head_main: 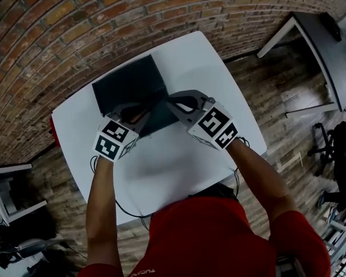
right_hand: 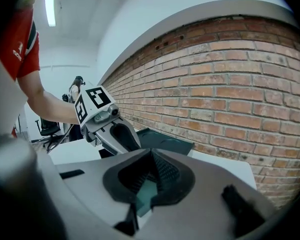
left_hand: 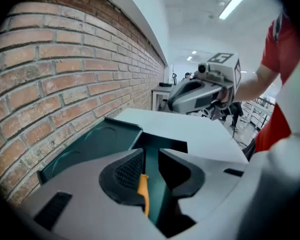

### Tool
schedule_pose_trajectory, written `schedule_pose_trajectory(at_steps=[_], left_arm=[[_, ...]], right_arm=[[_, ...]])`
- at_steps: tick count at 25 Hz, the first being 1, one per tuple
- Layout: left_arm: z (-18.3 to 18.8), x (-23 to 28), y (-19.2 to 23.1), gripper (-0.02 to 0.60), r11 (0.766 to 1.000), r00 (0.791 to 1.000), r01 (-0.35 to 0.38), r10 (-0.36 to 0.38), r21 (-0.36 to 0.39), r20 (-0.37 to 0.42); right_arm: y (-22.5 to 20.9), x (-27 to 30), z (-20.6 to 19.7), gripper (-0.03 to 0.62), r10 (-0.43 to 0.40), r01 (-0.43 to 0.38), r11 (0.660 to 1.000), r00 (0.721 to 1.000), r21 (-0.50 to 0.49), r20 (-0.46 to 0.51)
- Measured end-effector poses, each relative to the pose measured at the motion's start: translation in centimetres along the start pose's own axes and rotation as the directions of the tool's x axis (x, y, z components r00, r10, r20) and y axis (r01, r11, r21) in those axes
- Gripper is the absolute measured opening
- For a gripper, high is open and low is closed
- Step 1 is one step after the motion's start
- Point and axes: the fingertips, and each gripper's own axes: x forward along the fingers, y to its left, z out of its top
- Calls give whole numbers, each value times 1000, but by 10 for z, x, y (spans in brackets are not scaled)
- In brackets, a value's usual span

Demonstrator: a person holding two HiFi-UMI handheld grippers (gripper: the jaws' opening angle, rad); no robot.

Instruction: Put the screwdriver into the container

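Note:
A dark green container (head_main: 127,82) lies on the white table (head_main: 179,166) towards the brick wall. My left gripper (head_main: 141,111) hovers over its near edge, shut on the screwdriver (head_main: 139,116). In the left gripper view the orange handle (left_hand: 143,191) lies against the left pad of that gripper (left_hand: 151,169), with a narrow slit beside it and the container (left_hand: 90,146) below. My right gripper (head_main: 172,101) hangs just to the right, over the same edge. Its own view shows the right gripper (right_hand: 151,166) with pads meeting and nothing between them. The left gripper (right_hand: 131,143) shows beyond it.
A brick wall (head_main: 75,22) runs close behind the table. The table's corners drop to a wooden floor (head_main: 265,91). A dark desk (head_main: 328,51) and an office chair (head_main: 334,149) stand to the right. Cables hang at the table's near edge (head_main: 127,209).

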Motion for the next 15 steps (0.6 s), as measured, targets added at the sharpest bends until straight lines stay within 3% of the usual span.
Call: schedule_pose_trajectory(at_steps=[7,11,15], left_arm=[[40,-36,-3,83,996,980,-91,91,-8,176],[59,-57,-8,69,991,949,-134,137,-32,283],[78,-79,-19,51,985,905,-164,169,-47,389]], right_arm=[[2,-9,18,32,-4,5,1000,999,-28,43],[7,-17,33,32,1,3,999,997,-44,79],[13,-24,50,31,25,-20,999,991,-38,132]])
